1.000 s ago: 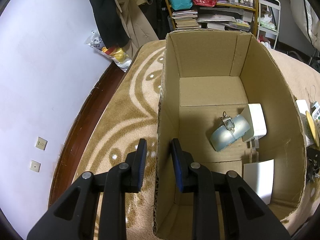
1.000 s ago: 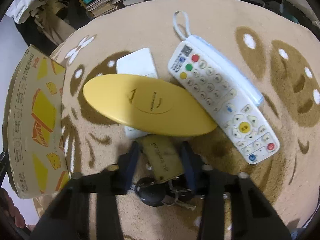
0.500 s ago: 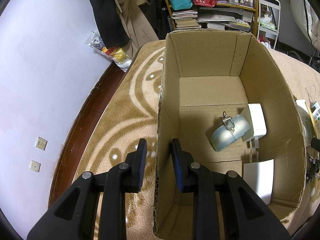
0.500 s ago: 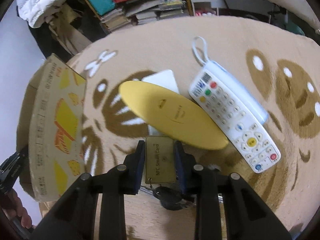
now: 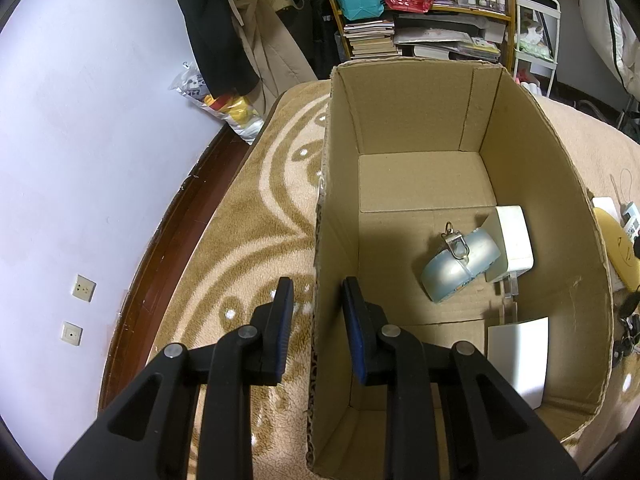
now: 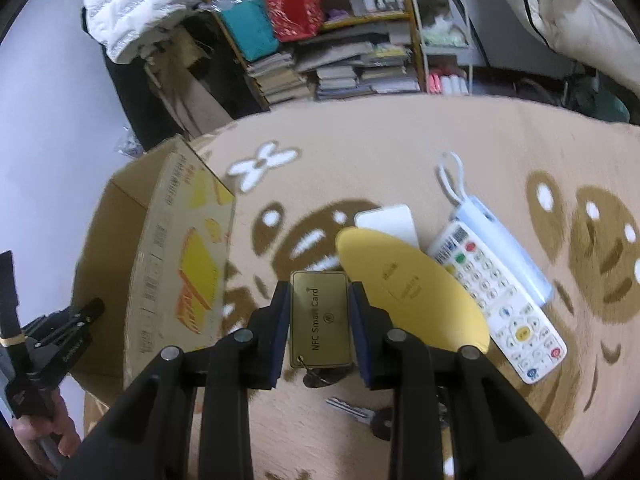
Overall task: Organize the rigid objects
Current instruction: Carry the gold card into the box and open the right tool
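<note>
Beside the cardboard box (image 6: 160,264), on its printed-wall side, the right gripper (image 6: 320,316) has its jaws closed on a gold NFC smart card (image 6: 321,318), lifted above the patterned blanket (image 6: 400,152); keys (image 6: 360,416) hang beneath the card. Just past the card from the box lie a yellow oval case (image 6: 408,292), a white flat device (image 6: 386,222) partly under it, and a white remote (image 6: 500,308). The left gripper (image 5: 317,304) straddles the box's near wall, jaws apart on either side of it, not pressing it. Within the box sit a pale blue case (image 5: 460,264), a white charger (image 5: 514,242) touching it, and a white card (image 5: 518,356).
</note>
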